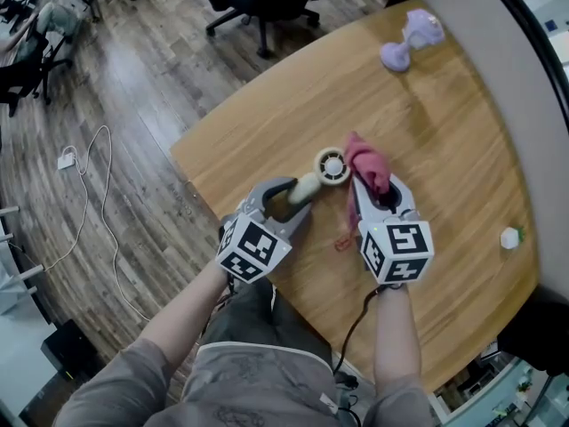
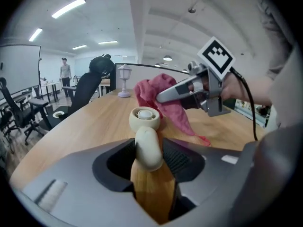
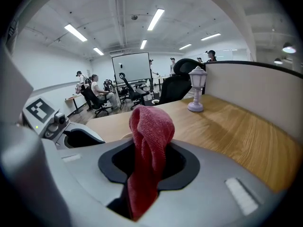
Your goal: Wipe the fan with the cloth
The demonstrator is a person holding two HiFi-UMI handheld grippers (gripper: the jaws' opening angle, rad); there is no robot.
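Head view: your two grippers work over one wooden table [image 1: 444, 123]. Your left gripper [image 1: 296, 201] has its two jaws closed on the handle of the one cream fan [image 1: 332, 165]. The fan's round head faces up at the middle of the table, just beside the cloth. Your right gripper [image 1: 373, 189] pinches the one red cloth [image 1: 366, 158], which bunches above the jaws and hangs below them. One lilac lamp [image 1: 409, 38] stands near the far edge. One small white object [image 1: 509, 237] sits well apart on the right.

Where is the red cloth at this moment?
Head view, centre: the red cloth hangs clamped in the right tongs, just right of the small fan.
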